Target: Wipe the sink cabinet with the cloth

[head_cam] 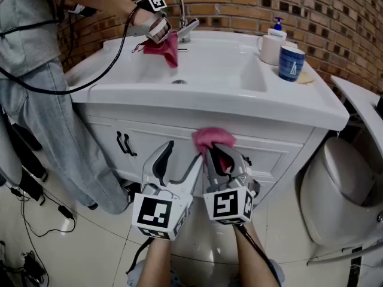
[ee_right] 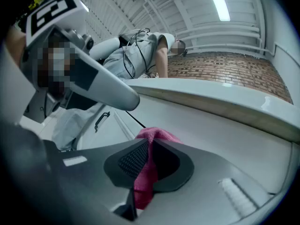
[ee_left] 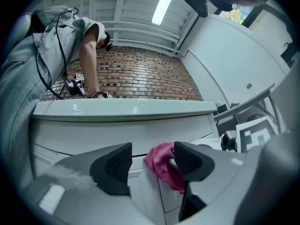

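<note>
The white sink cabinet [head_cam: 149, 137] fills the head view, with its drawer front just ahead of my grippers. My right gripper [head_cam: 219, 154] is shut on a pink cloth [head_cam: 212, 138], whose bunched end touches the cabinet front under the counter edge. In the right gripper view the cloth [ee_right: 146, 172] runs between the closed pads of the right gripper [ee_right: 149, 161]. My left gripper [head_cam: 181, 155] stands open beside it, holding nothing. From the left gripper [ee_left: 151, 161] view, the same cloth [ee_left: 161, 165] shows past the open jaws, against the cabinet [ee_left: 117, 135].
Another person [head_cam: 36, 70] stands at the left, pressing a second pink cloth [head_cam: 164, 48] with a gripper near the faucet [head_cam: 179, 5]. A blue cup [head_cam: 291, 63] and soap dispenser [head_cam: 273, 40] sit on the counter. A toilet [head_cam: 347, 184] stands right; black door handles [head_cam: 122, 143] are left.
</note>
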Available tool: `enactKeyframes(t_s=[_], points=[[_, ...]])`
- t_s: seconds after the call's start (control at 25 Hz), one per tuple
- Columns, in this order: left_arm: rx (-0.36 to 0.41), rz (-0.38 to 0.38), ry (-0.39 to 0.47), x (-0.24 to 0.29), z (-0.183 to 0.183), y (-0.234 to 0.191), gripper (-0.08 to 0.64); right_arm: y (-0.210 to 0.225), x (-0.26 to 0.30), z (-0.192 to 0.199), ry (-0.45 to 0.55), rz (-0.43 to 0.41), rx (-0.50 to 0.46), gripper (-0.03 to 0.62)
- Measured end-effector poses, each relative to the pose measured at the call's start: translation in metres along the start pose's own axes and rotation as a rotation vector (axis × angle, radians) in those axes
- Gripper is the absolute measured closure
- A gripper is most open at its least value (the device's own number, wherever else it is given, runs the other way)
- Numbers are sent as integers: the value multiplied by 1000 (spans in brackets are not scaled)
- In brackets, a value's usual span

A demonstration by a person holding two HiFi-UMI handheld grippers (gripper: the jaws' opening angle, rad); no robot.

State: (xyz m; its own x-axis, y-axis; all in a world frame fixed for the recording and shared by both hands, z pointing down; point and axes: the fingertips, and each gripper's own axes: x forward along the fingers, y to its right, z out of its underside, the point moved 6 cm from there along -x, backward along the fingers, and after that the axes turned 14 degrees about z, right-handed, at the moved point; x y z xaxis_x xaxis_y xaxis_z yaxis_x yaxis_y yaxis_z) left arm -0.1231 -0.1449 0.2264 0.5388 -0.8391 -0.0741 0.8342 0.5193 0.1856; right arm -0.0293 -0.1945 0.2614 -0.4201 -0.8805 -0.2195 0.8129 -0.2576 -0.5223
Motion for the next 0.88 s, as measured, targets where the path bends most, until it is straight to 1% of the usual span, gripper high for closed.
enactKeyframes(t_s=[0.12, 0.2, 0.36, 0.56, 0.72, 0.88], points=[[-22, -26, 28, 6, -1, -2, 276, 15, 4, 3, -10, 26, -15, 557], [-27, -25, 45, 12, -3, -2, 276, 26, 3, 5, -21, 49, -36, 557], [-22, 4, 45, 22, -3, 7, 276, 55, -10, 17, -57, 123, -74, 557], [-13, 68, 38, 37, 0, 25, 276, 108, -40, 45, -130, 234, -128, 557], [-11, 78, 39, 40, 1, 28, 276, 151, -63, 67, -202, 321, -155, 557], [-21, 69, 55, 34, -2, 25, 276, 177, -79, 81, -265, 398, -146, 557]])
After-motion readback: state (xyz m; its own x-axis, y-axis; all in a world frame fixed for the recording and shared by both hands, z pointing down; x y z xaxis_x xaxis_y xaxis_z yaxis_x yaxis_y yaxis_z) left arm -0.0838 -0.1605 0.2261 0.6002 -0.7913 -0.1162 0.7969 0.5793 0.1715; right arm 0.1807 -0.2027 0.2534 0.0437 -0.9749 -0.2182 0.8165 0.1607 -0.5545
